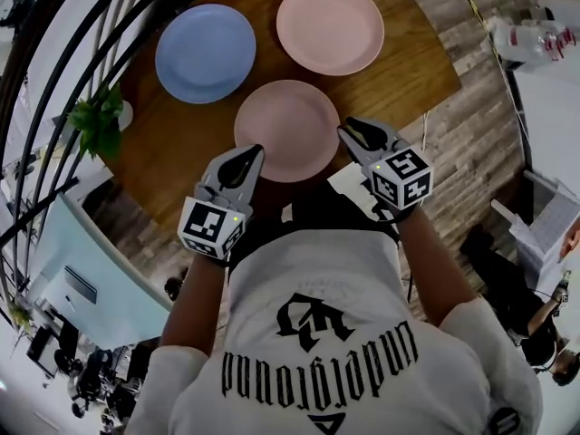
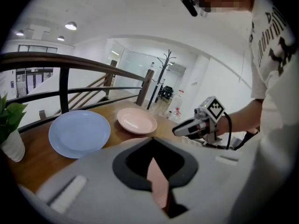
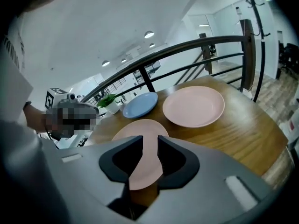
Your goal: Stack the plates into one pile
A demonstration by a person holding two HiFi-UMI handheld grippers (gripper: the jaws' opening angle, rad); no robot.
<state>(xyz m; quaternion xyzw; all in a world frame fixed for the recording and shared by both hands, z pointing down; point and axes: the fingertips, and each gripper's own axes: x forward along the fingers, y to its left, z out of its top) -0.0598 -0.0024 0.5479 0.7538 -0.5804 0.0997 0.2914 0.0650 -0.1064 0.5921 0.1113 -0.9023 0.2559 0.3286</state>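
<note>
Head view looks steeply down on a round wooden table (image 1: 426,75) that carries three plates, all lying flat and apart from one another, none stacked. The near pink plate (image 1: 287,125) sits closest to the person. The blue plate (image 1: 205,53) lies beyond it to the left, and the far pink plate (image 1: 330,25) beyond it to the right.

The left gripper (image 1: 253,155) points at the near pink plate's lower left rim and the right gripper (image 1: 351,132) at its right rim, so this plate lies between the two. From above, each tip overlaps the rim edge, but I cannot tell whether either one touches it.

Left gripper view shows its jaws clenched, the tips meeting in a peak with nothing gripped; only a sliver of pink plate shows through the slit below them. Right gripper view shows its jaws released, standing apart with a clear gap. The near pink plate is seen through that gap, farther off on the table, and the pads do not press on it.

A potted plant (image 1: 100,120) stands at the table's left edge, just beside the blue plate. A dark curved railing (image 3: 187,48) runs behind the table.
</note>
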